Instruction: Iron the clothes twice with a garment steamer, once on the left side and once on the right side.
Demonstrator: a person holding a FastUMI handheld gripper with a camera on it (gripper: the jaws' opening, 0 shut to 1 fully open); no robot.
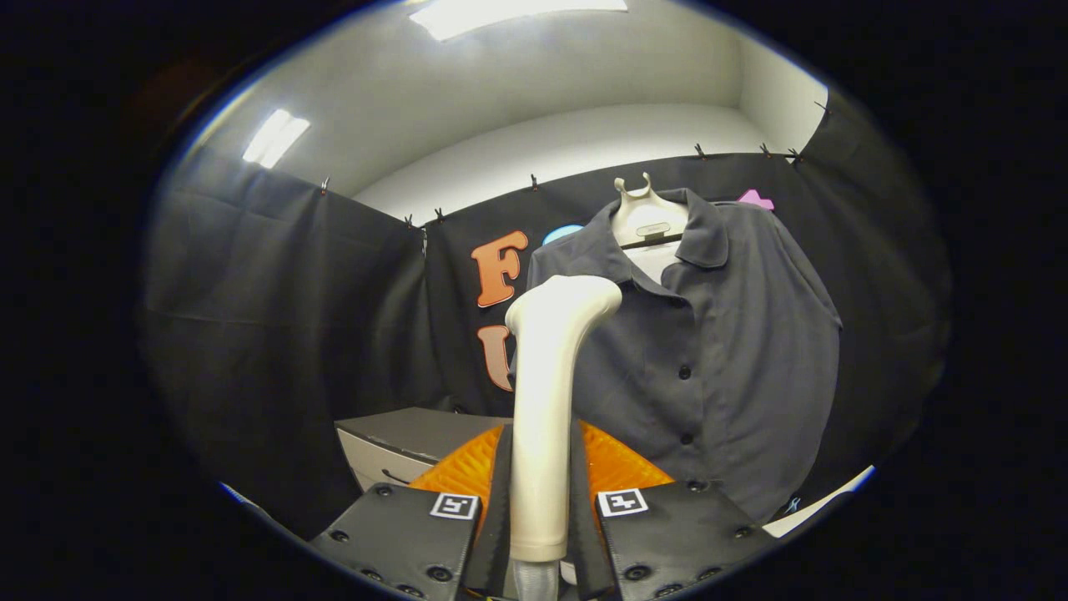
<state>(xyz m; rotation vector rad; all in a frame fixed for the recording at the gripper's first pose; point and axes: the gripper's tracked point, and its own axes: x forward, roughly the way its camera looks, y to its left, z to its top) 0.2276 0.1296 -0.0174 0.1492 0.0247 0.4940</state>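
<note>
A cream-white garment steamer (546, 392) stands upright between my fingers, its handle clamped by both of them. My gripper (541, 467) is shut on that handle. The steamer's head bends toward a dark grey button-up shirt (734, 367) and lies at the shirt's left shoulder and chest; I cannot tell whether it touches the cloth. The shirt hangs on a pale hanger form (647, 217) just beyond the fingers, its button placket running down the middle.
A grey box or drawer unit (400, 438) sits low, to the left of the steamer. A white surface edge (822, 505) shows under the shirt's hem on the right. Black cloth walls close the booth behind and at both sides.
</note>
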